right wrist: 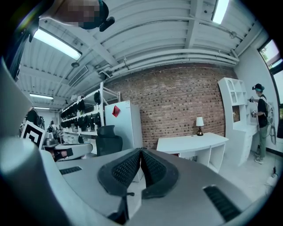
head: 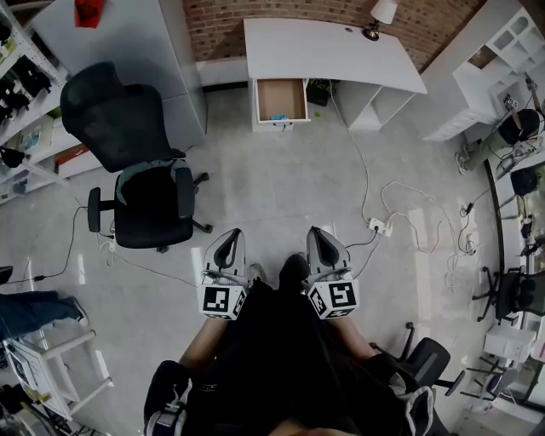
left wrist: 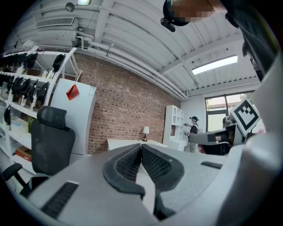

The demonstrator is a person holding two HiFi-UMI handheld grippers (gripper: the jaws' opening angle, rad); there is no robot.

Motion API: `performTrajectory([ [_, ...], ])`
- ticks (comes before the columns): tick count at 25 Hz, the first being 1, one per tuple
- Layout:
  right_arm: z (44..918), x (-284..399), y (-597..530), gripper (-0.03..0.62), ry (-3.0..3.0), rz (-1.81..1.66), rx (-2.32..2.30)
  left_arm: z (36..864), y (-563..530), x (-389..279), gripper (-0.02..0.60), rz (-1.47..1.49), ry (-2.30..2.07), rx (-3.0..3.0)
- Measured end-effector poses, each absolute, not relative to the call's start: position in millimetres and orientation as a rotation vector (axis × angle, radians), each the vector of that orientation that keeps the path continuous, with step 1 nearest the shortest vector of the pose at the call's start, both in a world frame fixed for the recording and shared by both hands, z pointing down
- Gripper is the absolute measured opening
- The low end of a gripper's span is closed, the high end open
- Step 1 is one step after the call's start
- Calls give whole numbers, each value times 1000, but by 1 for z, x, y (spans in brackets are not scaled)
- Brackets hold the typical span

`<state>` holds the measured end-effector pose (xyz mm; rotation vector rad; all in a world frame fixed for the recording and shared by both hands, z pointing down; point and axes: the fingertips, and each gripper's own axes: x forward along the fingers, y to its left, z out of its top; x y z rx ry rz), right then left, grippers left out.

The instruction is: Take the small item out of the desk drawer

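Grippers both closed, nothing held. In the head view I see the left gripper (head: 228,245) and the right gripper (head: 318,240) side by side, low in front of me, jaws pointing toward the desk (head: 332,51). In the left gripper view the ribbed pads (left wrist: 157,163) meet at the tips with nothing between them. The right gripper view shows the same.

The desk is white and stands against the brick wall (head: 289,13), well apart from both grippers, with grey floor (head: 281,187) between. The drawer (head: 281,98) at the desk's left end, as I see it, is pulled open and tan inside. I can't make out the small item in it, too small from here.

A lamp (head: 381,15) stands on the desk's far right corner. A black office chair (head: 140,170) sits to my left on the floor. A power strip (head: 377,226) with trailing cables (head: 366,170) lies right of the right gripper.
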<state>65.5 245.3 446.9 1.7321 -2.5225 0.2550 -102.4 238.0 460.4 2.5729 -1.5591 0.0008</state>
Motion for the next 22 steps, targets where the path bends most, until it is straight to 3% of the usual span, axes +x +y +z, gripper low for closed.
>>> performTrajectory([
  [12,474,41,153,28,-2567,324,1630,480,162,-122,9,13,-1592,2502],
  [22,482,79,-8,28,-2602,332,1568,467,4,-72,9,25,-1608,2537],
])
